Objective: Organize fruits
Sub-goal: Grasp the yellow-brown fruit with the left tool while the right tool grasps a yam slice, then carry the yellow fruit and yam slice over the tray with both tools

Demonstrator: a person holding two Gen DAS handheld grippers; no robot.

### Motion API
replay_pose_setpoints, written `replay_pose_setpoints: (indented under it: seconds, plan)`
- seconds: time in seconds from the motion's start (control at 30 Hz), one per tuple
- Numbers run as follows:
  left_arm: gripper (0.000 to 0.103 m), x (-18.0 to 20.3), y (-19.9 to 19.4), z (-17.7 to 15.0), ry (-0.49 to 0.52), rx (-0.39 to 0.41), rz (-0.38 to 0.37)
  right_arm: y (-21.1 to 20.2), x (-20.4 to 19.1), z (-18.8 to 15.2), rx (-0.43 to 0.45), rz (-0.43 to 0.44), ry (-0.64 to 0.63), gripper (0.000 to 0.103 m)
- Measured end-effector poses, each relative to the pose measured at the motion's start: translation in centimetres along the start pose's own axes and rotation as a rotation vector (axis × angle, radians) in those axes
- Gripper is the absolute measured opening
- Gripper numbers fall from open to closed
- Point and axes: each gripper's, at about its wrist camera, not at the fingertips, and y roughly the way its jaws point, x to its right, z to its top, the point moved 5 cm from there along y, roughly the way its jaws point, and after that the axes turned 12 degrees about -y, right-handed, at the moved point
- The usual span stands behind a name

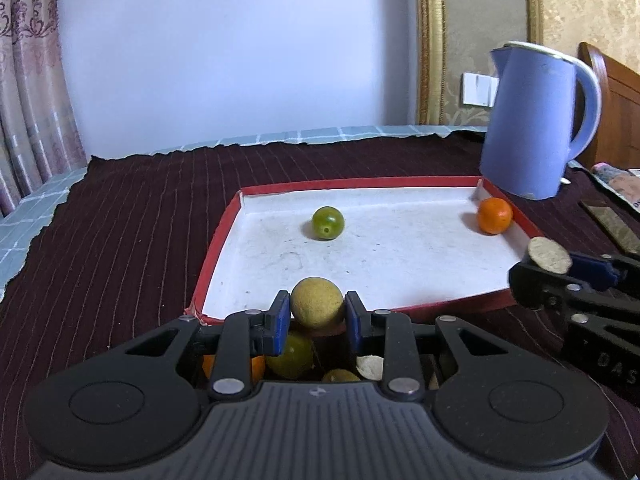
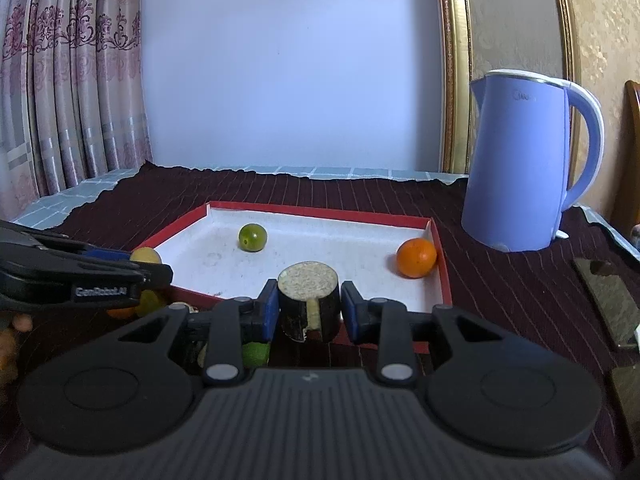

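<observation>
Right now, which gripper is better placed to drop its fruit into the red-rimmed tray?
Left, marginally. The left gripper holds its yellow-green fruit at the tray's near-left corner; the right gripper, holding the cut dark-skinned piece, looks short of the near rim.

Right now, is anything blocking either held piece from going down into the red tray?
Nothing visible does. The left gripper holds a yellow fruit at the red tray's near edge; the right gripper holds a dark cut piece there too. The green fruit and orange lie further in.
</observation>
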Motion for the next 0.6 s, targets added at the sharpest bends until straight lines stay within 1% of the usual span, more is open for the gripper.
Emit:
replay_pose_setpoints:
  seconds: [0.27, 0.6]
  plan:
    - [0.028, 0.2, 1.9, 0.8, 0.014, -0.004, 0.07, 0.9, 0.2, 1.0, 0.012, -0.01, -0.01, 0.031]
    - [0.028, 0.6, 3.0, 1.5, 0.033, -0.002, 0.104, 1.6, 0.5, 2.1, 0.023, -0.021, -0.026, 0.031]
